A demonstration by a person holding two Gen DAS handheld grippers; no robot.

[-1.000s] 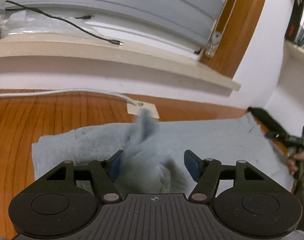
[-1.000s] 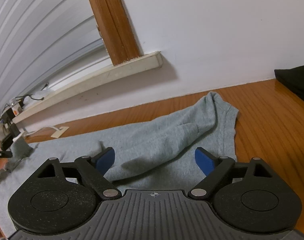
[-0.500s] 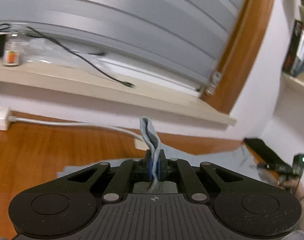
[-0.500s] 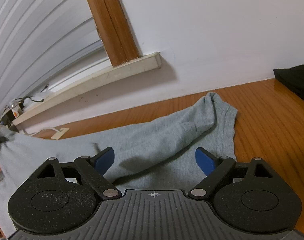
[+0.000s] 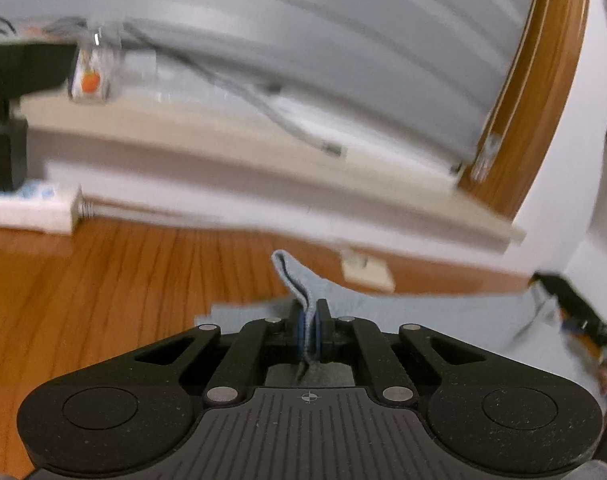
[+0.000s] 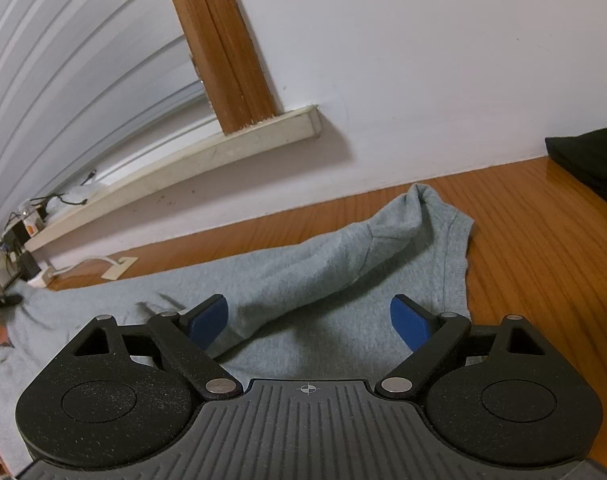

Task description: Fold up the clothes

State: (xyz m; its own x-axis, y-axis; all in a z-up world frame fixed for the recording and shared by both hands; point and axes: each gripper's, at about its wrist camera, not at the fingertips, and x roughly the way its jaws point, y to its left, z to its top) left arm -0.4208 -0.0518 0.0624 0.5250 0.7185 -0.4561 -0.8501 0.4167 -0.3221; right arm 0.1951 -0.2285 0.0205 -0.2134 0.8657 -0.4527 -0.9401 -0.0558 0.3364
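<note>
A wooden table (image 6: 523, 240) runs along a white wall under a window sill (image 6: 207, 148), and on it the grey garment (image 6: 343, 272) lies spread but rumpled, one bunched end toward the wall and no neat fold visible. The left gripper (image 5: 310, 326) has its jaws pinched tight on a raised edge of the garment, with the cloth beyond apparently lifting off the table, though that view is blurred. The right gripper (image 6: 309, 320) hangs over the garment, jaws wide and empty, so nearly all the folding seems left.
</note>
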